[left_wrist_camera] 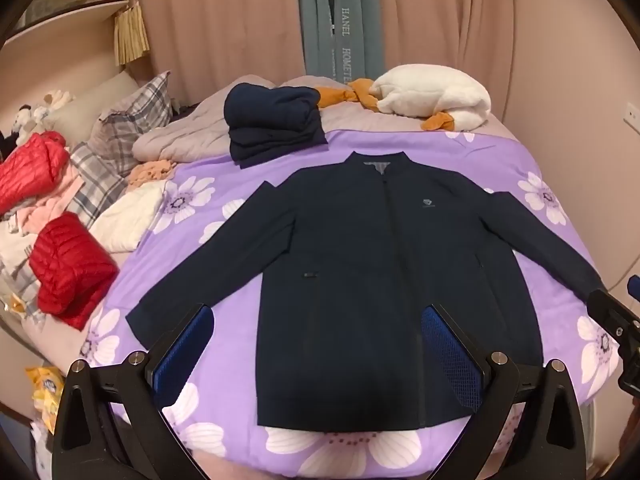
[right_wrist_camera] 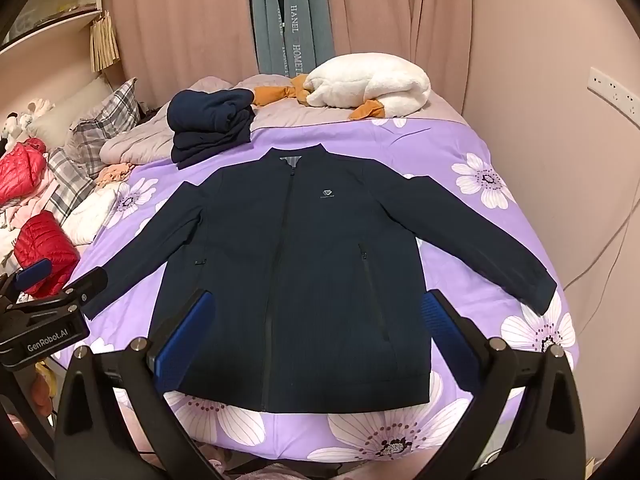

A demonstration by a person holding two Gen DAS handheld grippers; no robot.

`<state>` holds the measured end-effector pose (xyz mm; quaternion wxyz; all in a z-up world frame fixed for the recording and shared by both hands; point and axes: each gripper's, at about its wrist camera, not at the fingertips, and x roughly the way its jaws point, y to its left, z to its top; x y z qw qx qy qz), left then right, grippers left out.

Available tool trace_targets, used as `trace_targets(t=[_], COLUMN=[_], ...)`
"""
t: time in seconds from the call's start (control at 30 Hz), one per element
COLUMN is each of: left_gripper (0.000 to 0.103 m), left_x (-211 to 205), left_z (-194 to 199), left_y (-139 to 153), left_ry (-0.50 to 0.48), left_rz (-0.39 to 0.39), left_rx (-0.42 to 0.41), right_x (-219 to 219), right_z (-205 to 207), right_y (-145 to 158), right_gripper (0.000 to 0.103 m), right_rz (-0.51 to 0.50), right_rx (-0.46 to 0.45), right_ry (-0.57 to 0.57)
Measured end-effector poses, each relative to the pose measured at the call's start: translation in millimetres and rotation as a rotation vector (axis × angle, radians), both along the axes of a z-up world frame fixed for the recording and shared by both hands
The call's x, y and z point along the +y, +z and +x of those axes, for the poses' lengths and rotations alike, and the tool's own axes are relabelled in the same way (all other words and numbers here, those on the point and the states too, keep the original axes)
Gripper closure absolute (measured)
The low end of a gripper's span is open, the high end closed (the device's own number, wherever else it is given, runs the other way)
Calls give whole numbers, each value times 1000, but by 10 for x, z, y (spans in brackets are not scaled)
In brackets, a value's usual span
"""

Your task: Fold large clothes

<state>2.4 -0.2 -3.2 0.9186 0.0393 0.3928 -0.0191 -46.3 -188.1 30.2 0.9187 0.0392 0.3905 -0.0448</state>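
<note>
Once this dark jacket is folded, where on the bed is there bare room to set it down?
Bare purple cover lies right of the jacket collar, below the white blanket, and along the near edge under its hem. The left side is crowded with red puffers, pillows and loose clothes; the folded navy stack sits above the collar.

A dark navy zip-front jacket lies flat, sleeves spread, on the purple flower-print bed cover; a folded navy clothes stack sits behind its collar, a white plush goose beyond.

Navy jacket lies flat, apparently zipped, on the purple floral bedspread, sleeves spread.
</note>
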Motion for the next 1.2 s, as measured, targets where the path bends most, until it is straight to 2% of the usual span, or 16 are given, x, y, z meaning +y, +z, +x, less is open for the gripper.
trace_targets(t=[1.2], left_gripper=[0], left_x=[-86], left_z=[8], left_y=[4], left_ry=[-6], left_rz=[15], left_rx=[-4], right_x=[16], right_z=[-66], right_y=[-71], right_gripper=[0], right_rz=[9], right_rx=[2], right_ry=[-4])
